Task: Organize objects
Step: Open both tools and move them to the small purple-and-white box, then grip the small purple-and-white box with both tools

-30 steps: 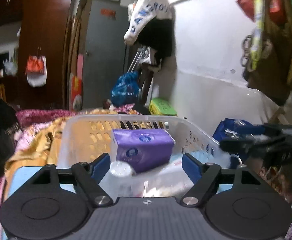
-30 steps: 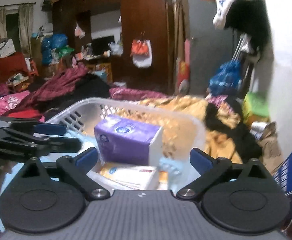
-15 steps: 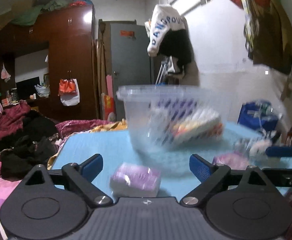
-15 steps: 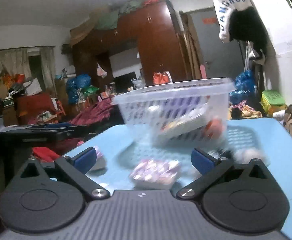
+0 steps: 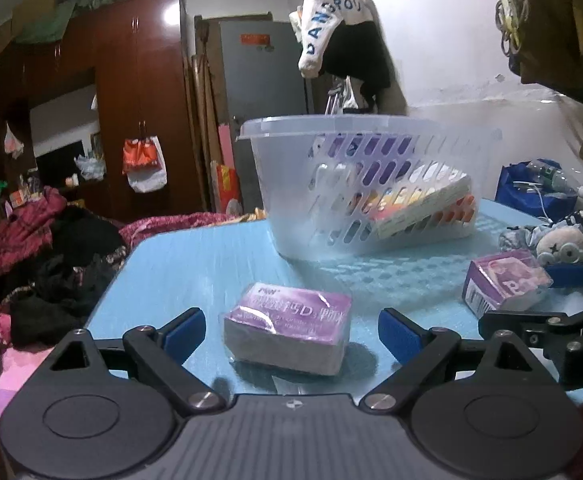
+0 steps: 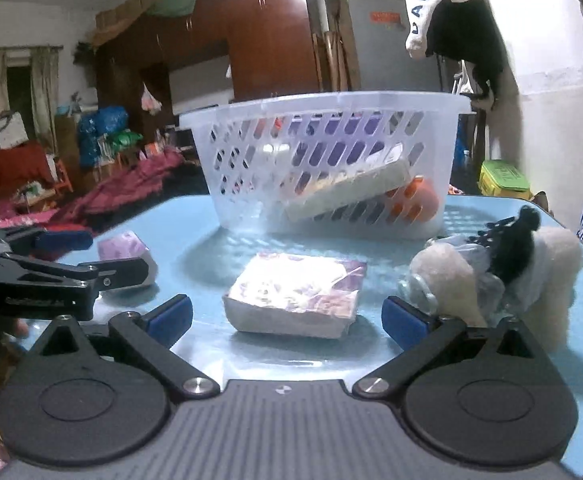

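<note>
From the left wrist view, the left gripper [image 5: 291,332] hangs low over the near edge of the blue desk [image 5: 195,264], its jaws spread wide and holding nothing. A purple-wrapped tissue pack [image 5: 289,326] lies flat on the desk between the two blue pads, touching neither, so the gripper looks lined up to close on it. Toward the desk's far edge stands the white slotted basket [image 5: 355,128], already holding a tilted boxed item, something orange and a purple pack; it is probably where the loose things are meant to go. Near the right edge lies a second tissue pack [image 5: 505,282], with a plush toy [image 5: 559,240] just behind it.

From the right wrist view, the right gripper [image 6: 287,318] is likewise low at the near edge, jaws wide apart and empty. That second tissue pack [image 6: 295,294] lies flat between its pads, clear of both. The plush toy [image 6: 491,264] sits just to the right, close against the right pad, though contact cannot be told. The basket [image 6: 323,108] stands beyond, and the left gripper's pack [image 6: 125,248] lies near the desk's left edge.
</note>
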### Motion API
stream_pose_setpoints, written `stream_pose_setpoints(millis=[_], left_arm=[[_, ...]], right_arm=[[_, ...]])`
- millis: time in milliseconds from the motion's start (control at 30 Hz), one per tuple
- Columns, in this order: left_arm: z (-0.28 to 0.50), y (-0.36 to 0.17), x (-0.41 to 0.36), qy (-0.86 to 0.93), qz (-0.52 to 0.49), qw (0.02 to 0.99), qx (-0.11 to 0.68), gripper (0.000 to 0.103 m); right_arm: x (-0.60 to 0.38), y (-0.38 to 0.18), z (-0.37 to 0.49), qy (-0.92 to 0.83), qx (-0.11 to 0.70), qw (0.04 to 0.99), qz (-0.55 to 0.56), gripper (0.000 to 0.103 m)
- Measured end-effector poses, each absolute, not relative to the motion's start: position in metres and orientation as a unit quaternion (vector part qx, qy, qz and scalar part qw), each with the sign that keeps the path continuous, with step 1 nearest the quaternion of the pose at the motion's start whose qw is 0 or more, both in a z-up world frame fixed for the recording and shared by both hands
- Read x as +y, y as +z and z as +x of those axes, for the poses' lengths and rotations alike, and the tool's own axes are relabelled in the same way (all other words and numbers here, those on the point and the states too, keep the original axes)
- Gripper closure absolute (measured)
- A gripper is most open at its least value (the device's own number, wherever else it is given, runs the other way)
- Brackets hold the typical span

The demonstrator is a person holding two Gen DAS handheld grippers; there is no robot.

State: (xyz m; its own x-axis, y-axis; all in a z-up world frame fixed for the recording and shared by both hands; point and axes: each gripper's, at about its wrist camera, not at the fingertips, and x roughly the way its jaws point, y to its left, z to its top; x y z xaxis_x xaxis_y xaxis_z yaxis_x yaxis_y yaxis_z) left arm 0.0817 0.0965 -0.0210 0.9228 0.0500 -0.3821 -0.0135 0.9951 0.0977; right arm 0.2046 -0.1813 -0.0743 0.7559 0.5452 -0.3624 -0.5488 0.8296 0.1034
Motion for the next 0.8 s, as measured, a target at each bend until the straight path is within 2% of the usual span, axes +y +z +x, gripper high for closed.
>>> stream_pose_setpoints(millis=[200,300,333,400,433,800], left_arm=[[0.078,-0.025,0.101,0.019,0.041,0.980,0.193,0.008],[0.077,-0.023,0.101,0.021,0.040,0.982,0.184,0.020],[0.077,-0.023,0.101,0.022,0.037,0.982,0.183,0.031],[0.075,-0.023,0.103,0.020,0.030,0.984,0.174,0.030],[0.074,-0.023,0.104,0.018,0.029,0.985,0.169,0.031],[0.053,-0.004,0.106,0.021,0.008,0.995,0.101,0.031]], right_arm=[[-0.178,-0.075,0.200,0.287,0.188,0.939,-0.018,0.000],[-0.174,-0.079,0.197,0.284,0.181,0.941,-0.021,0.002],[-0.172,-0.080,0.198,0.285,0.180,0.941,-0.022,0.005],[-0.170,-0.081,0.198,0.289,0.178,0.940,-0.030,0.017],[-0.170,-0.081,0.197,0.287,0.177,0.941,-0.034,0.027],[-0.185,-0.071,0.181,0.334,0.097,0.937,-0.020,0.028]])
